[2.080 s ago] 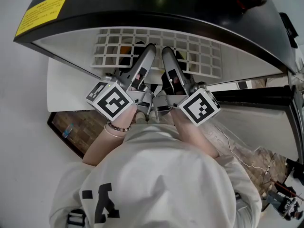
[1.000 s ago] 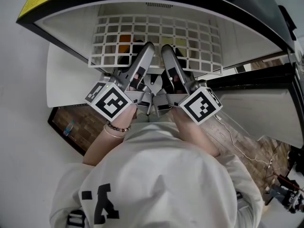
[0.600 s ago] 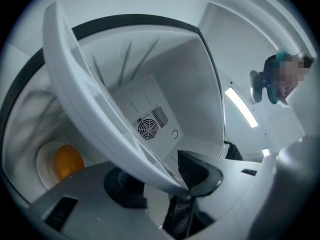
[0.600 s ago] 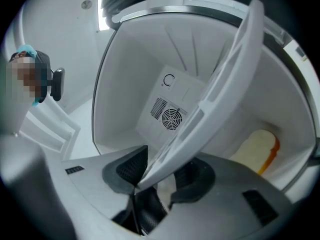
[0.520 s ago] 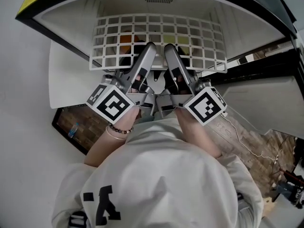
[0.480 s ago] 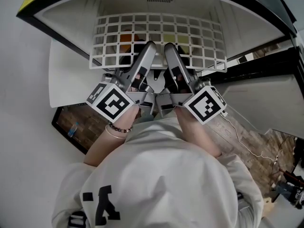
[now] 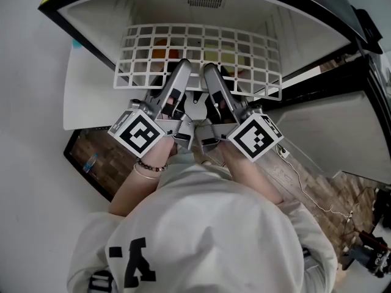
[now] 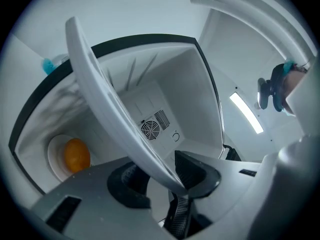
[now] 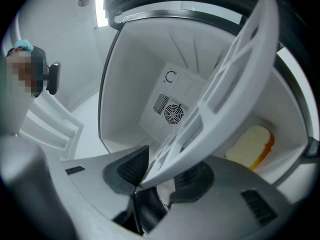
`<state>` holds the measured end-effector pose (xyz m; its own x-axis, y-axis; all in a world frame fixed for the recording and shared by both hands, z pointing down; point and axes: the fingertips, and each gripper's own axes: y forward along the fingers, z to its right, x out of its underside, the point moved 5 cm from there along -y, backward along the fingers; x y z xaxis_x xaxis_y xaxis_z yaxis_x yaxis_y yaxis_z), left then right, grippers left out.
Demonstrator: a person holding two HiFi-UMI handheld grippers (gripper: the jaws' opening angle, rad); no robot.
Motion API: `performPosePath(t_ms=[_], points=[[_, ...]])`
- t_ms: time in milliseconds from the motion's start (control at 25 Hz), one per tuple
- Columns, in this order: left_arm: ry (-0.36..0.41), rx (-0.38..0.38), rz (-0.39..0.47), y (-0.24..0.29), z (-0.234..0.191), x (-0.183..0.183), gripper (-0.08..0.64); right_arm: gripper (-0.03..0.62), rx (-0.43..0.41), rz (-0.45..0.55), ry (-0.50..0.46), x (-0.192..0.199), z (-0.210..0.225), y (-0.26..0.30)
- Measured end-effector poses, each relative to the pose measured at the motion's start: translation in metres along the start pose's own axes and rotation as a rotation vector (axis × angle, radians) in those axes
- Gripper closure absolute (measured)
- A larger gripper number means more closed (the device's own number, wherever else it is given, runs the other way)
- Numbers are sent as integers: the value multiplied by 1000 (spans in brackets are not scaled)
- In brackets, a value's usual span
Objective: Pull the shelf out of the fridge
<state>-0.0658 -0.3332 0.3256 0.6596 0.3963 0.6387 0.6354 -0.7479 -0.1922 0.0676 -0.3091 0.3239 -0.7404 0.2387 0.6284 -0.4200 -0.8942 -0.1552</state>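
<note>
"What's between the left gripper (image 8: 161, 176) jaws?"
"The front edge of the white grid shelf (image 7: 244, 47). They've just been closing and now pinch it. The right gripper (image 9: 162, 171), just beside, does the same."
"Where's the shelf?"
"Partway out of the fridge (image 7: 91, 26), above an orange (image 8: 76, 154) and a bread slice (image 9: 252, 144)."

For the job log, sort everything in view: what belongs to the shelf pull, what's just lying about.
Job: shelf, fridge, left gripper and right gripper, jaws just closed further on the shelf's front edge.
Lying about: orange, bread slice.
</note>
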Motion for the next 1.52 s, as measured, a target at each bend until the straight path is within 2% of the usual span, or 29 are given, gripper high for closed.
performPosePath(t_ms=[240,480,680,920,1160,1320,1520], points=[[-8,-8,22,-8,4,4,416,448,-28,-15,-3,3,-4,-7],[-17,-7,14,-12,5,5,423,454,4,-15,2,6,-3,-14],[-69,-1,24,-13,4,9,425,457,-9,-11,10,6,-5,-13],[-87,-4,27,-14,4,10,430,462,-20,-12,15,6,-6,-13],[-66,-7,24,-19,7,11,433,465,-22,-13,13,8,-8,-18],[-42,-19,21,-24,9,11,437,471,13,-18,21,11,-7,-25],[-53,-20,19,-32,11,15,443,475,-13,-14,19,14,-13,-28]])
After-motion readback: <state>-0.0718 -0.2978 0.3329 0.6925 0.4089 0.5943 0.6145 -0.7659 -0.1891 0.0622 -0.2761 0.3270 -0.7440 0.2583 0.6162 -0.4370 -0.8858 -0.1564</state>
